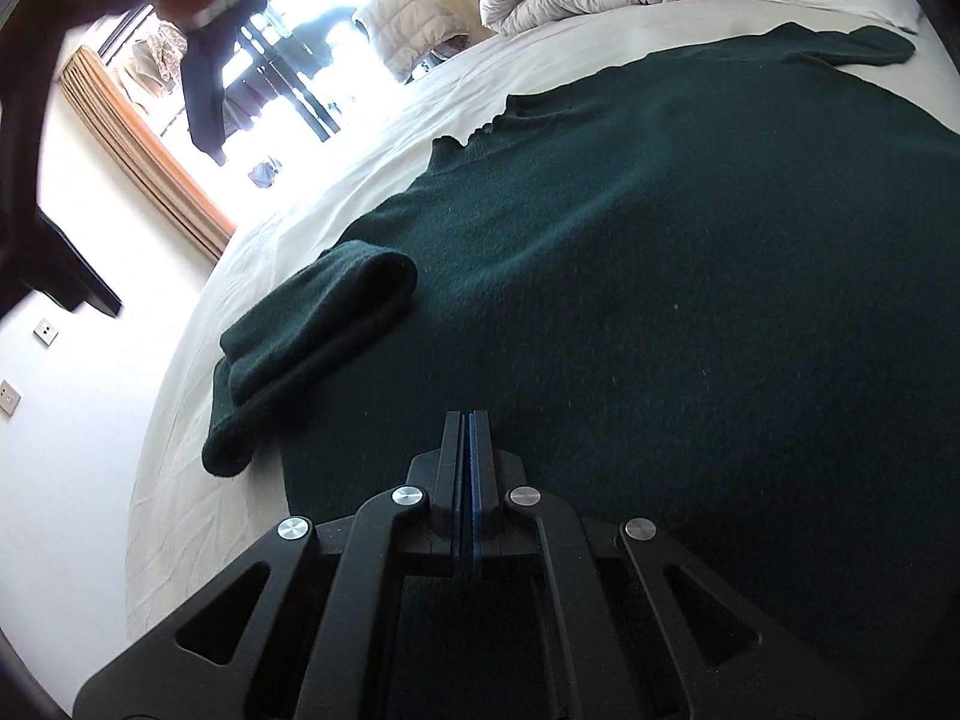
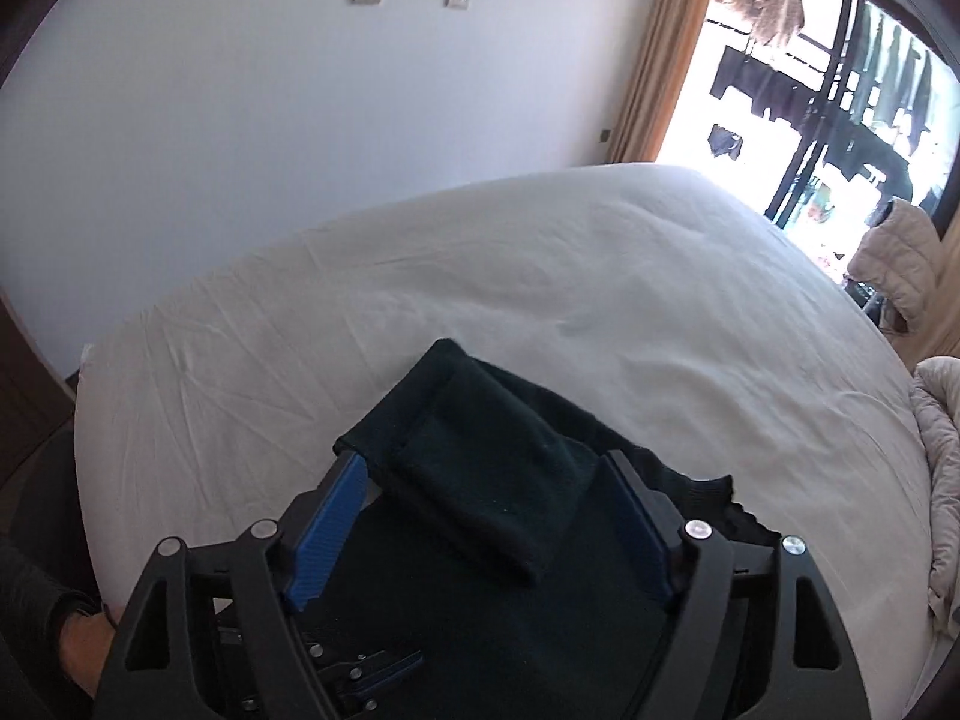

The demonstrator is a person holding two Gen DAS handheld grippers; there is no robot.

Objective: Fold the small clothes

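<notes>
Lying spread flat on the white bed point(image 1: 336, 228), the dark green sweater point(image 1: 660, 276) sits just beneath the left hand-held gripper point(image 1: 468, 426), whose pads are pressed together on nothing. Its folded sleeve point(image 2: 480, 480) lies between the wide-apart pads of the right hand-held gripper point(image 2: 486, 516), ungripped.

Both grippers are matte black, built of flat linkage bars with triangular cut-outs and round silver pivot screws. The left gripper point(image 1: 468, 420) has narrow black fingers faced with thin blue pads. The right gripper point(image 2: 486, 468) carries broader, ribbed blue pads point(image 2: 327, 531) on black fingers, and small screws show deeper in its frame. The person wears a dark sleeve point(image 2: 33, 591) with a cuff at the wrist.
</notes>
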